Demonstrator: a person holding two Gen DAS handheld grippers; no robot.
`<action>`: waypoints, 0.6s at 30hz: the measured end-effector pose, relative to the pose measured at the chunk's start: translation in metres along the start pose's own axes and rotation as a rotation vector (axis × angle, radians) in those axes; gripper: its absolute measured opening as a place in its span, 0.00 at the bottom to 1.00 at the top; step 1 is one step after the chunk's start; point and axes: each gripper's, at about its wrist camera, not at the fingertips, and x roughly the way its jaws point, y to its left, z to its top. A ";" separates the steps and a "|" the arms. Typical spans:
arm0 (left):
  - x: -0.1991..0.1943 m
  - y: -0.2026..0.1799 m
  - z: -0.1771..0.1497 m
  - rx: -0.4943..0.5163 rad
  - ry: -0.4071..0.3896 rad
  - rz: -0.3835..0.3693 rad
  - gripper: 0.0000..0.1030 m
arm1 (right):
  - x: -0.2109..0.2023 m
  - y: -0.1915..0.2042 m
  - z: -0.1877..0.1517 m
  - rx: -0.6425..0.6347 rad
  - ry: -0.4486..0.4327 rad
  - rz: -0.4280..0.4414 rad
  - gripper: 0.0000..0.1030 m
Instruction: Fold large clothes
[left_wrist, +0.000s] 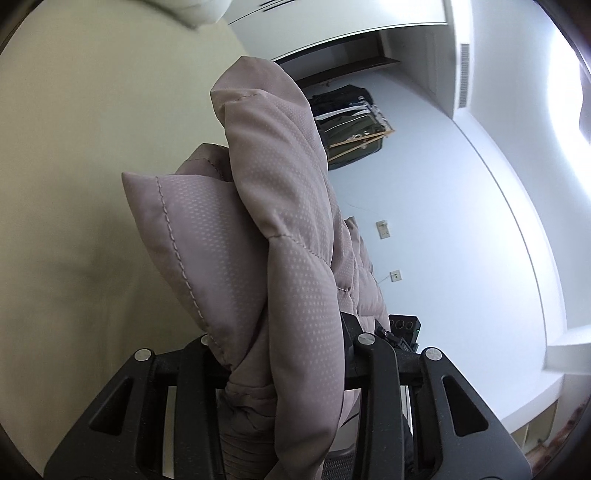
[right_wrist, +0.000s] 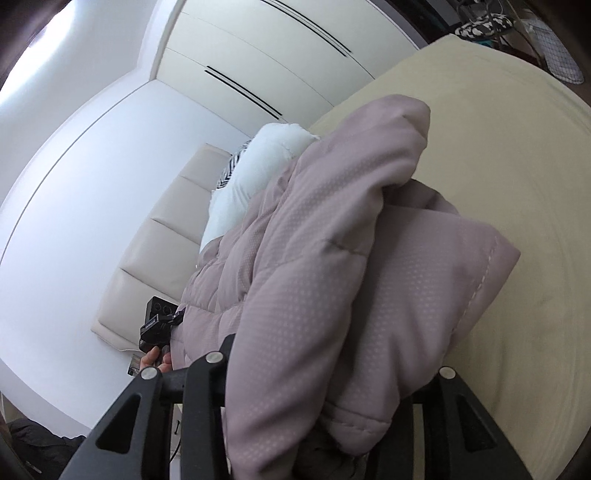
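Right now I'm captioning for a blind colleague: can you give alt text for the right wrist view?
The right tool clamps a bunched mauve quilted jacket above a cream bed. Behind it sit a white pillow, a padded headboard and white wardrobe doors.

A puffy, quilted mauve jacket (left_wrist: 280, 236) with a fine dotted weave and pale stitched seams hangs bunched in thick folds. It is lifted above the cream bed (right_wrist: 498, 155), its near edges gathered and its far folds drooping.
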 end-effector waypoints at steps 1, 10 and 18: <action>-0.009 -0.009 -0.003 0.012 -0.004 -0.003 0.31 | -0.006 0.015 -0.001 -0.014 -0.006 0.005 0.42; -0.076 -0.058 -0.045 0.085 -0.036 -0.005 0.31 | -0.042 0.103 -0.037 -0.075 -0.040 0.046 0.42; -0.095 0.006 -0.103 -0.004 0.030 0.052 0.31 | -0.036 0.076 -0.123 0.040 -0.004 0.051 0.42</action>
